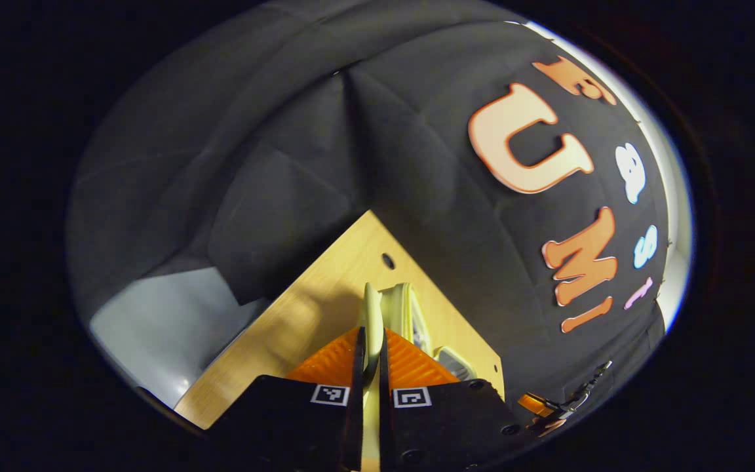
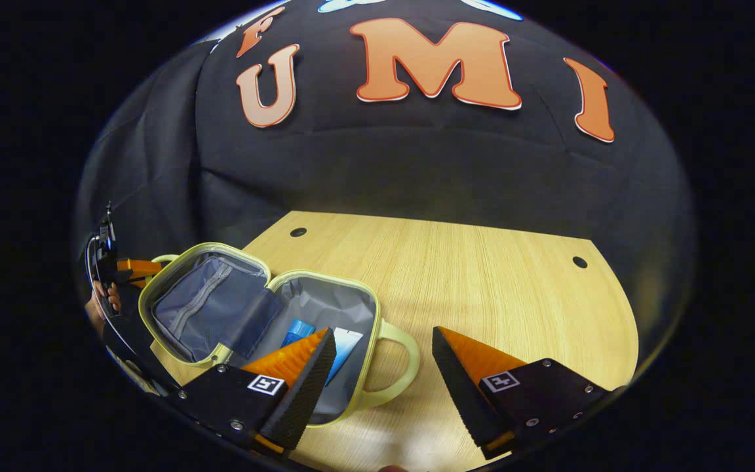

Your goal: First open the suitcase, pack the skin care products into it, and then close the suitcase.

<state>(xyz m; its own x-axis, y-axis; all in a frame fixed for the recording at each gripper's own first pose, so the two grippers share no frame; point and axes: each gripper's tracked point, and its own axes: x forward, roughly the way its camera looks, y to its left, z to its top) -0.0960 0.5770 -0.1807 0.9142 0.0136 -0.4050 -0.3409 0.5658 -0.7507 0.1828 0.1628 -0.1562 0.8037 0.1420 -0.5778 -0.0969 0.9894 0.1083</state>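
Note:
The small pale-yellow suitcase lies open on the wooden table in the right gripper view. Its grey-lined lid stands up at the left. Two blue skin care tubes lie in the base. My right gripper hangs open just above the case's handle, with nothing between its fingers. At the far left of that view my left gripper holds the lid's far edge. In the left gripper view the lid rim runs edge-on between the fingers of the left gripper, which is shut on it.
The table has small round holes near its back edge, and bare wood lies to the right of the case. Black cloth walls close in behind. Grey floor shows past the table's corner in the left gripper view.

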